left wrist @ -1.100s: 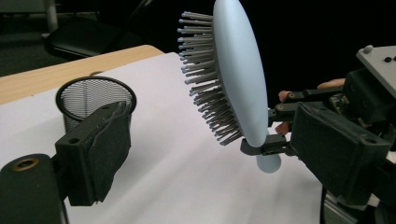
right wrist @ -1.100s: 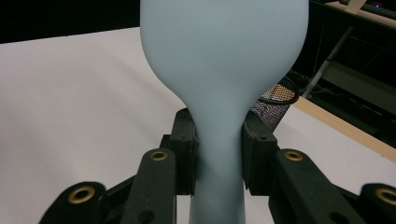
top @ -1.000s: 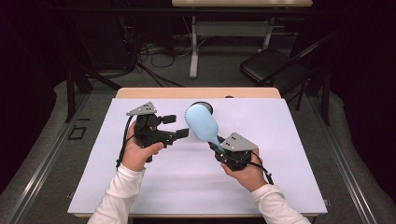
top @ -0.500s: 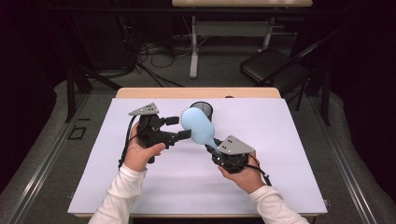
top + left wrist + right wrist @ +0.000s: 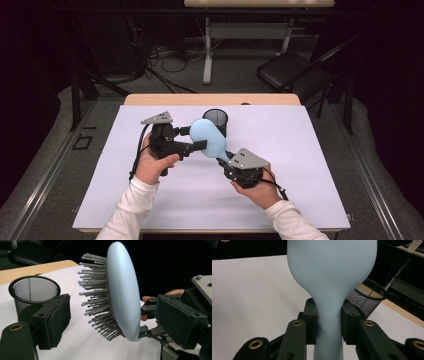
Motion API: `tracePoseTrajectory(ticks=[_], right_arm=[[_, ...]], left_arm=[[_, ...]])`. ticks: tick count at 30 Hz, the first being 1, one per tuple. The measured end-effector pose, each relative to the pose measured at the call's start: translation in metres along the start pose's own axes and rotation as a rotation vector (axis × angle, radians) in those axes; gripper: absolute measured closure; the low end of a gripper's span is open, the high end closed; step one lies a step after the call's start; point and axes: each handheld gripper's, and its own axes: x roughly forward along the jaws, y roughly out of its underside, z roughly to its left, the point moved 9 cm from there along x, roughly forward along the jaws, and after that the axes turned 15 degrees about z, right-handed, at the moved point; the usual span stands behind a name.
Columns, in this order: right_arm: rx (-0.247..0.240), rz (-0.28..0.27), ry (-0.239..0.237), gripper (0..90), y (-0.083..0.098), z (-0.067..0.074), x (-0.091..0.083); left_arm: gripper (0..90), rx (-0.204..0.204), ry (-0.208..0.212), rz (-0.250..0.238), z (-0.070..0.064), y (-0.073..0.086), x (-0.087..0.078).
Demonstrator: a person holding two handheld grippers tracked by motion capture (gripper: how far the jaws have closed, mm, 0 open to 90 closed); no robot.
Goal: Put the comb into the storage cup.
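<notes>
Right tool (image 5: 329, 322): it is clenched on the handle of a pale blue hairbrush (image 5: 331, 272); the pads are pressed against both sides of the narrow neck, so the brush is carried above the table with its wide head pointing away from the hand.
Left tool (image 5: 112, 322): its jaws are spread, one on each side of the brush head, and have just been closing a little; neither pad is seen touching the brush (image 5: 123, 290), so nothing is grasped by it yet.
Why held so: the brush head is presented edge-on between the left jaws, bristles (image 5: 96, 293) toward one pad and smooth back toward the other, which is judged to be a handover from right to left.
Brush position: it is held in the air between the two tools, just in front of the cup, as seen in the high view (image 5: 207, 137).
Container: a black mesh cup (image 5: 215, 121) is stood upright on the white table (image 5: 310, 165), near its far edge.
Contents: nothing is seen inside the cup (image 5: 33, 293) through the mesh.
Likely purpose: the cup is probably meant to receive the brush.
</notes>
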Motion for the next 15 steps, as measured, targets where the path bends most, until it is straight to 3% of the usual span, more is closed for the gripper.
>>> tracePoseTrajectory(ticks=[15], right_arm=[[-0.014,0.000,-0.010,69.6,0.0013,0.0071,0.0028]], left_arm=[[15.8,-0.009,0.009,0.014,0.0009,0.0022,0.0054]])
